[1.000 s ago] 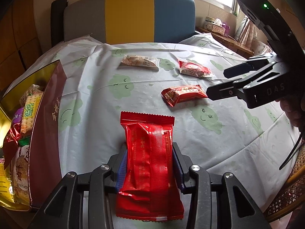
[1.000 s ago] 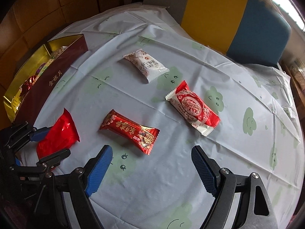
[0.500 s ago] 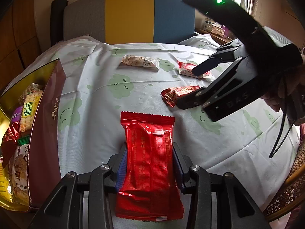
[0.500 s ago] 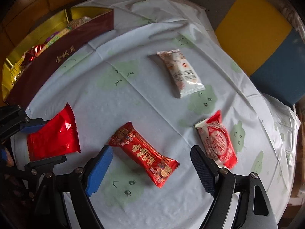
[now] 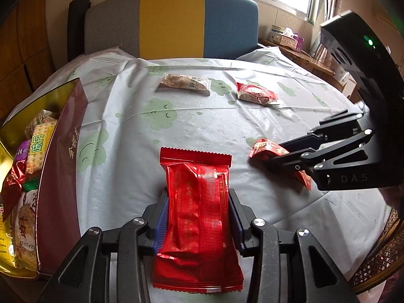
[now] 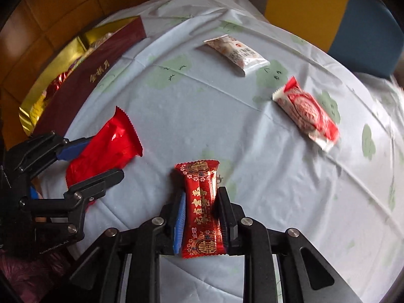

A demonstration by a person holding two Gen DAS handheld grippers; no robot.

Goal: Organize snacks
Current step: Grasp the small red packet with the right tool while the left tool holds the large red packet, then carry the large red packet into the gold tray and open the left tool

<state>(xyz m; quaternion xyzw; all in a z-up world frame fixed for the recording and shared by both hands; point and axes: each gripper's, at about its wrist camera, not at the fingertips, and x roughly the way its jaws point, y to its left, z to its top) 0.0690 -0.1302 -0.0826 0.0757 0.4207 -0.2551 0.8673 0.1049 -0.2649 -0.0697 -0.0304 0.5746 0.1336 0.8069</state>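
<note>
1. Left wrist view: the left gripper [image 5: 198, 224] is clamped on a plain red pack [image 5: 198, 217] at the lower centre of the frame, its blue pads pressed to both long edges.
2. Far left of the same view, the box [image 5: 60, 166] stands open with several snacks already inside. At the right edge, the right gripper [image 5: 285, 157] is shut on a patterned red pack [image 5: 262, 149] lying on the cloth [image 5: 202, 126].
3. Near the top of this view, a white pack [image 5: 185, 84] and a red-and-white pack [image 5: 256, 94] lie apart on the cloth.
4. Right wrist view: the right gripper [image 6: 199, 217] at lower centre has just closed its jaws on the patterned red pack [image 6: 202, 212], which now sits pinched between the pads.
5. Left of it in the frame, the left gripper [image 6: 97, 155] holds the plain red pack [image 6: 106, 146]; the box [image 6: 83, 80] is at upper left.
6. Step, as I judge it: both packs are gripped and not yet boxed. The next move calls for lifting them and carrying them over the box wall before letting go.
7. Count: four packs outside the box, two held and two loose at upper right; one box; two grippers.
</note>
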